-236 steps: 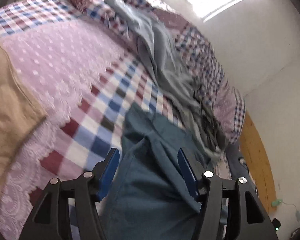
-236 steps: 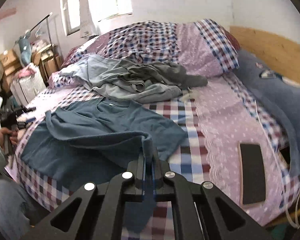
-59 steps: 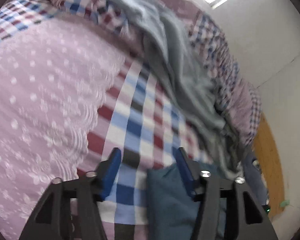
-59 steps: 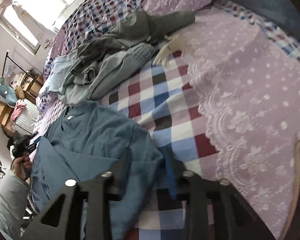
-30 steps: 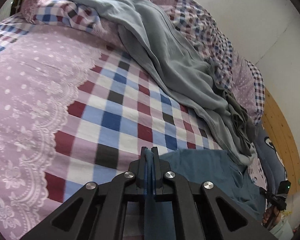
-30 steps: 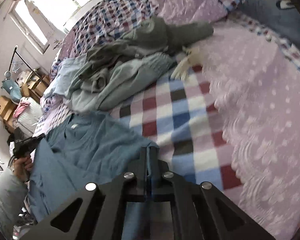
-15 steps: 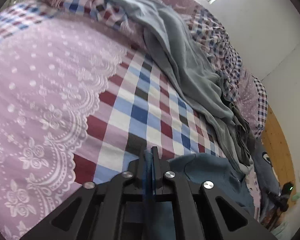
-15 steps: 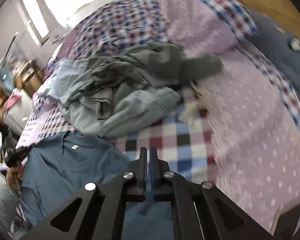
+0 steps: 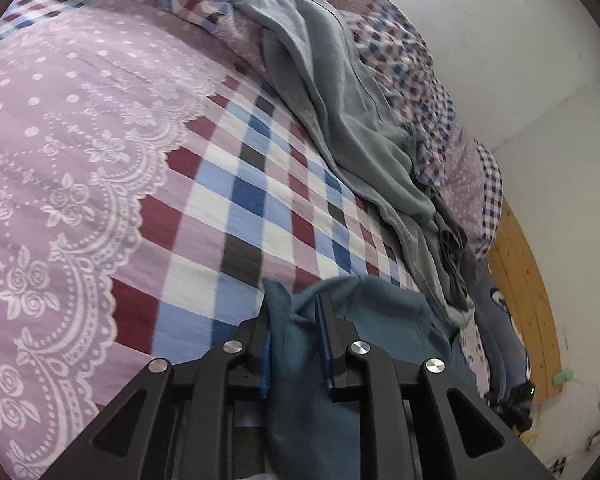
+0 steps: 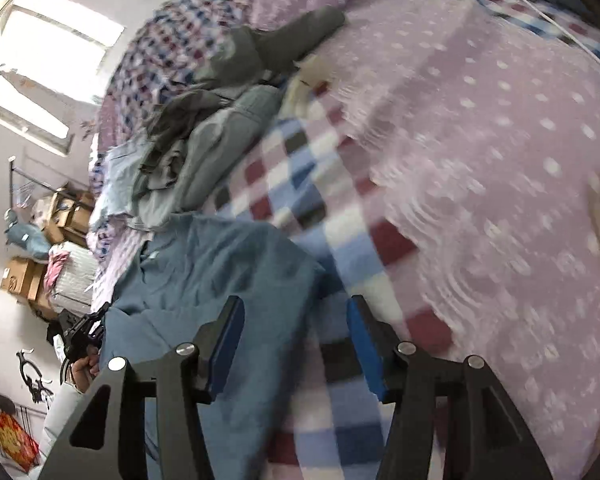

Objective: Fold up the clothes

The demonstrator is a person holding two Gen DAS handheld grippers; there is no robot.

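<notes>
A bed (image 9: 100, 152) fills both views, covered by a bedspread with a lilac, white-dotted lace panel and a band of red, blue and white checks. Across the far part of the bed lies a heap of grey clothes (image 9: 340, 112), rumpled against a checked pillow (image 9: 480, 184), with a wooden headboard (image 9: 524, 288) behind it. In the right wrist view, cardboard boxes (image 10: 60, 216) stand by the wall under a bright window (image 10: 52, 60).

The teal shirt (image 10: 204, 280) lies spread on the checked band, near the bed's edge, just beside the grey heap.

The left hand-held gripper (image 9: 296, 336) has its blue-padded fingers set a little apart, with a bunched fold of the teal shirt between them; the cloth touches the pads on both sides, so it appears grasped loosely.

The right hand-held gripper (image 10: 296, 344) is released, its fingers wide apart and holding nothing, hovering over the shirt's edge and the checks. That view is motion-blurred. At its left edge a person's hand (image 10: 82, 366) grips the other tool's handle.
</notes>
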